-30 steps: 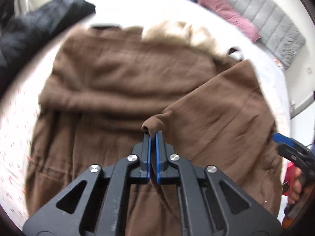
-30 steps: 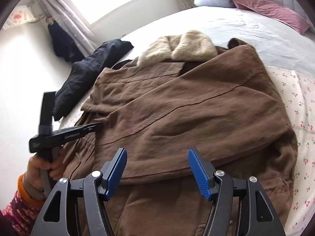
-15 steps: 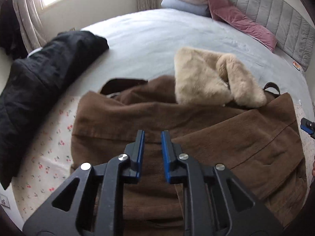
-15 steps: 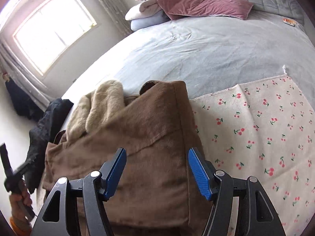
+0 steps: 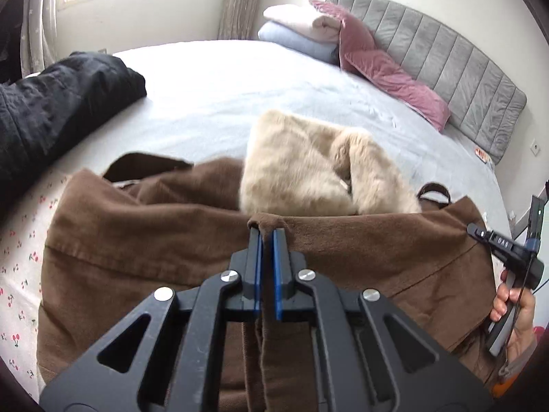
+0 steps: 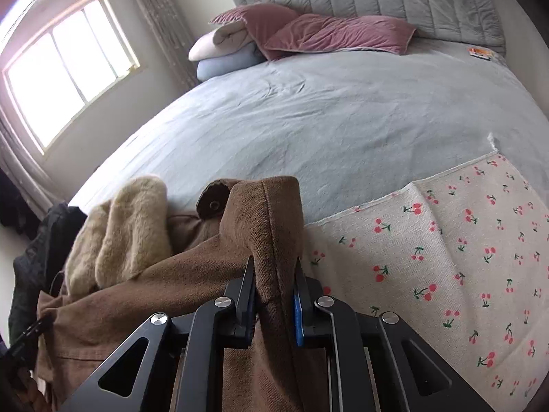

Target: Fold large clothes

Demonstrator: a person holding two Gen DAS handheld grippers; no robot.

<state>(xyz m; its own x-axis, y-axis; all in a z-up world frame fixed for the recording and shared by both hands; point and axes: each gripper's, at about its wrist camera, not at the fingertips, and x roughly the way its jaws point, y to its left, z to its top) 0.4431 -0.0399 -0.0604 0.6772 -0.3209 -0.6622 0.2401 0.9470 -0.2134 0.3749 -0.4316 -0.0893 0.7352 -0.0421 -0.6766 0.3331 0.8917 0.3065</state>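
Note:
A large brown coat (image 5: 144, 240) with a cream fur collar (image 5: 308, 175) lies on the bed. My left gripper (image 5: 267, 233) is shut on a fold of the coat's upper edge just below the collar. My right gripper (image 6: 274, 274) is shut on a thick fold at the coat's (image 6: 264, 213) right shoulder edge, with the collar (image 6: 130, 230) to its left. The right gripper's body and the hand that holds it show at the right edge of the left wrist view (image 5: 507, 250).
The coat lies on a cherry-print cloth (image 6: 463, 247) spread over the grey-blue bed sheet (image 6: 326, 110). A black garment (image 5: 58, 103) lies at the far left. Pink pillows (image 6: 326, 31) and folded bedding (image 5: 302, 31) sit by the grey headboard (image 5: 463, 72).
My left gripper let go of the cloth, moved up toward the collar and shut on the coat's upper edge. My right gripper moved to the right shoulder edge and shut on it.

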